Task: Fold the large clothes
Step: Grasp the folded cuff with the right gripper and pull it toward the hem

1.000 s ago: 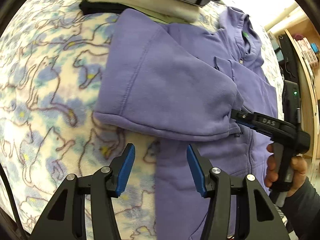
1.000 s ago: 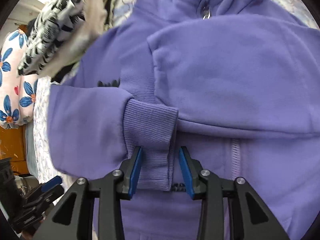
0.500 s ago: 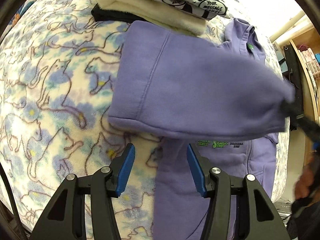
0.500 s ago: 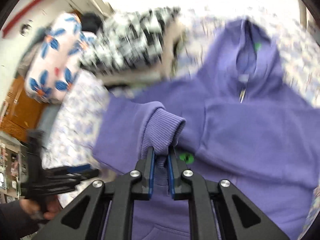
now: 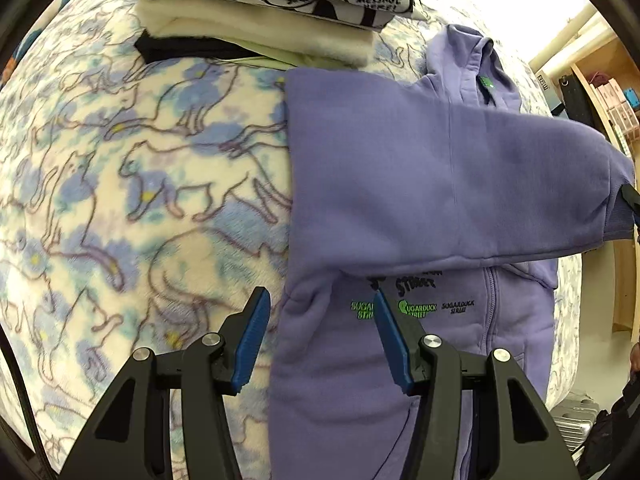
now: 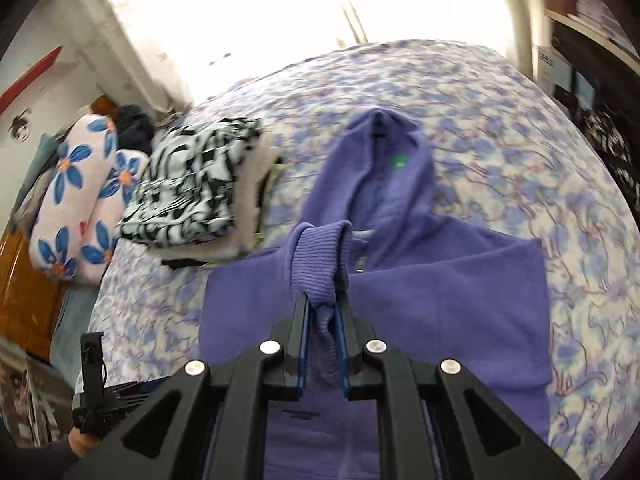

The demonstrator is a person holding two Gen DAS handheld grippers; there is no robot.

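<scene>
A soft purple hoodie (image 5: 400,184) lies flat in the middle of a fuzzy blanket (image 5: 120,200) with cat shapes. The right gripper (image 6: 323,312) pinches its ribbed cuff (image 6: 320,256), jaws just closed. The left gripper (image 5: 320,320) hangs open over the hoodie's edge. Folded clothes (image 6: 192,192) sit upper left.

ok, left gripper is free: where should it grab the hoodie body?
Probably the hoodie's near side edge, just under the open left gripper. Come straight down, one finger over the blanket; that edge lies flat and bare, below the sleeve.
</scene>
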